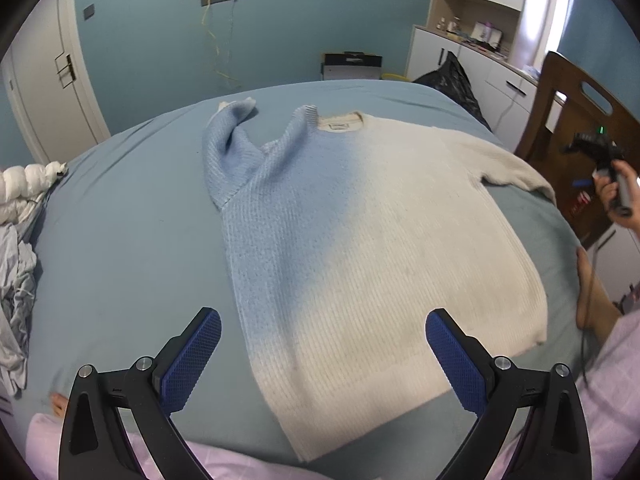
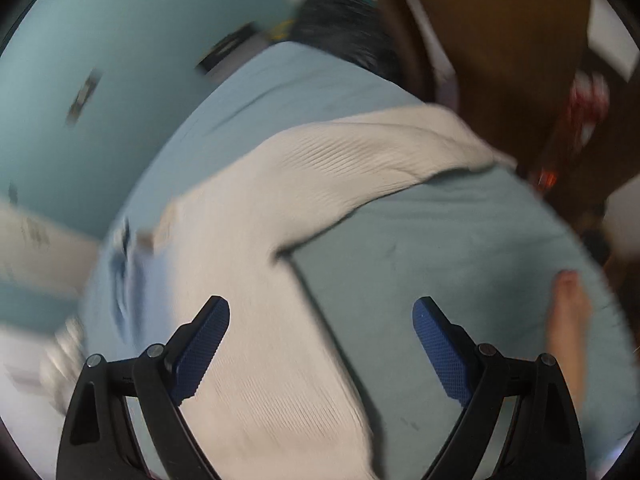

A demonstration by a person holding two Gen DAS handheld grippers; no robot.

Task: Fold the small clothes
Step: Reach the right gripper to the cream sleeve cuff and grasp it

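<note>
Here, the left gripper (image 1: 322, 354) hangs with its blue-padded jaws spread wide and nothing between them, poised over the near hem of a knitted sweater (image 1: 360, 240). The sweater lies flat, neck away from the camera, on a bed (image 1: 120, 220) dressed in a pale blue sheet; its left half is blue and fades to cream on the right. The blue sleeve (image 1: 228, 148) is bent up toward the far edge of the bed, while the cream sleeve (image 1: 516, 168) reaches out to the right edge.

The right gripper (image 2: 322, 346) is likewise released, jaws apart and holding nothing. In its own blurred view it hovers above the sweater's cream side edge, one pad over the knit and the other over bare sheet, the cream sleeve trailing away beyond. From the left wrist view, a hand (image 1: 610, 192) grips that tool's handle off the bed's right side.

A bare foot (image 1: 592, 292) rests on the bed's right edge, and a lilac checked garment (image 1: 616, 368) fills the lower corners. Crumpled grey clothing (image 1: 16, 292) and a white quilted item (image 1: 28, 184) lie at the left edge. Beyond stand a teal wall (image 1: 300, 20), a white door (image 1: 48, 80), white cabinets (image 1: 472, 40) and a brown wooden chair (image 1: 576, 112).
</note>
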